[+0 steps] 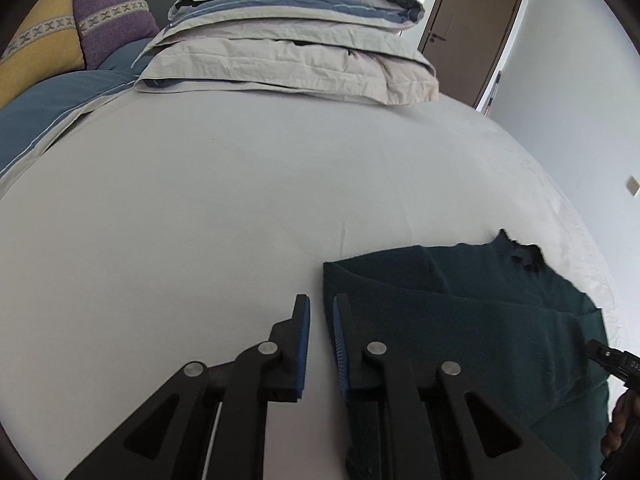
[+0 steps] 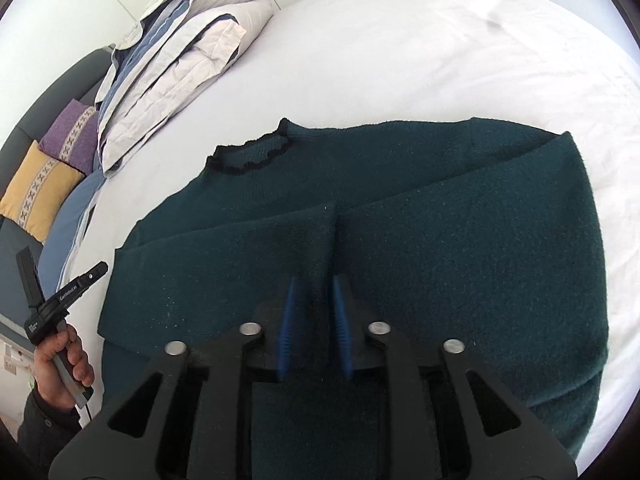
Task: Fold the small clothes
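Dark green sweater [image 2: 400, 208], black-trimmed collar [image 2: 256, 152]; pale grey sheet [image 1: 200, 200]; purple cushion [image 1: 112, 20].

Two wrist fisheyes, both angled down close over the bed [image 1: 200, 200]
Left looks toward the folded duvet [image 1: 288, 52]; right sits over the green sweater [image 2: 440, 240]; both share these.

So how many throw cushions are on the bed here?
2, side by side at the head of the bed: a yellow cushion on the outside, a purple cushion next to the folded duvet. Others may be hidden.
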`<state>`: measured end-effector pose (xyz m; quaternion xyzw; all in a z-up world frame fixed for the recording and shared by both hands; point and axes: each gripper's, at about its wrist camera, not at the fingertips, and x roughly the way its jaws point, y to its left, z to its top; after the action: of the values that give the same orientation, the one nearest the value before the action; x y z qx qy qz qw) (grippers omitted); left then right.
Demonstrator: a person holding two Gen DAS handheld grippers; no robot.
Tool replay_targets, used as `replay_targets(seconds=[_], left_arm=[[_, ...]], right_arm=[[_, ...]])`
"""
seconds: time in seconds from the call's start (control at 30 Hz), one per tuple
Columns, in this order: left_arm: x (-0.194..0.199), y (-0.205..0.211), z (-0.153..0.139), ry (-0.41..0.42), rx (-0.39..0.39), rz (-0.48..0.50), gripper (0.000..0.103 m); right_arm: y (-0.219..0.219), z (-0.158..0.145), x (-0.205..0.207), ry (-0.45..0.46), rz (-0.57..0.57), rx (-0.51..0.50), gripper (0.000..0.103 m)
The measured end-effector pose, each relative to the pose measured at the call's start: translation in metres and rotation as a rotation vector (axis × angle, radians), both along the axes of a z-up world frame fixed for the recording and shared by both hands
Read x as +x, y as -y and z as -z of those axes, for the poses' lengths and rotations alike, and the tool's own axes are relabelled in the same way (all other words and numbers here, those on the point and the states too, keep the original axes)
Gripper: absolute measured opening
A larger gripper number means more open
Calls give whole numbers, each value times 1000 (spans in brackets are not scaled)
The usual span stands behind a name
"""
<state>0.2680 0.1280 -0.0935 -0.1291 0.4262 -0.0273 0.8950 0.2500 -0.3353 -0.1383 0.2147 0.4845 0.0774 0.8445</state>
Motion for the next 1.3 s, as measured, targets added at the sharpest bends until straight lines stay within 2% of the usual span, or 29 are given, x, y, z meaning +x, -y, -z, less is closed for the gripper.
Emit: replay_targets(seconds=[0.07, 0.13, 0.2, 0.23, 0.3, 0.33, 0.37, 0.5, 0.63, 0.77, 0.9, 1.1, 1.17, 1.23, 1.3], left_arm=[[-16, 4, -11, 17, -23, 32, 21], [-26, 18, -11, 11, -8, 86, 37], [-29, 31, -3, -5, 40, 120, 38], [-29, 35, 7, -30, 55, 122, 38], [-25, 34, 30, -105, 49, 114, 36], [-27, 32, 38, -102, 39, 111, 36], [-30, 32, 40, -83, 54, 114, 36], [-39, 42, 39, -67, 139, 130, 35], [-39, 39, 43, -70, 126, 134, 35], [-39, 40, 43, -67, 149, 149, 35], [-39, 40, 45, -66, 149, 152, 35], [-39, 43, 46, -60, 165, 156, 35], [-39, 44, 44, -59, 178, 157, 35], [-41, 42, 39, -49, 178, 146, 43], [-49, 35, 33, -55, 151, 113, 49]], right_arm=[[0, -2, -4, 1, 8, 22, 47], [-5, 3, -1, -34, -4, 9, 47], [-13, 14, 4, -83, -26, -18, 45], [-18, 14, 4, -72, -37, -50, 43], [-21, 15, 4, -76, -42, -93, 19], [-19, 14, 4, -79, -35, -83, 16], [-16, 13, 3, -79, -31, -83, 9], [-16, 9, 1, -69, -25, -119, 6], [-17, 5, -3, -71, -19, -151, 6], [-5, 7, -11, -88, 24, -72, 5], [-5, 12, -12, -93, 23, -93, 5], [10, 26, -4, -89, 23, -23, 5], [15, 23, -7, -74, 17, 12, 9], [23, 17, -18, -63, 52, 26, 15], [29, 4, -36, -28, 93, 1, 26]])
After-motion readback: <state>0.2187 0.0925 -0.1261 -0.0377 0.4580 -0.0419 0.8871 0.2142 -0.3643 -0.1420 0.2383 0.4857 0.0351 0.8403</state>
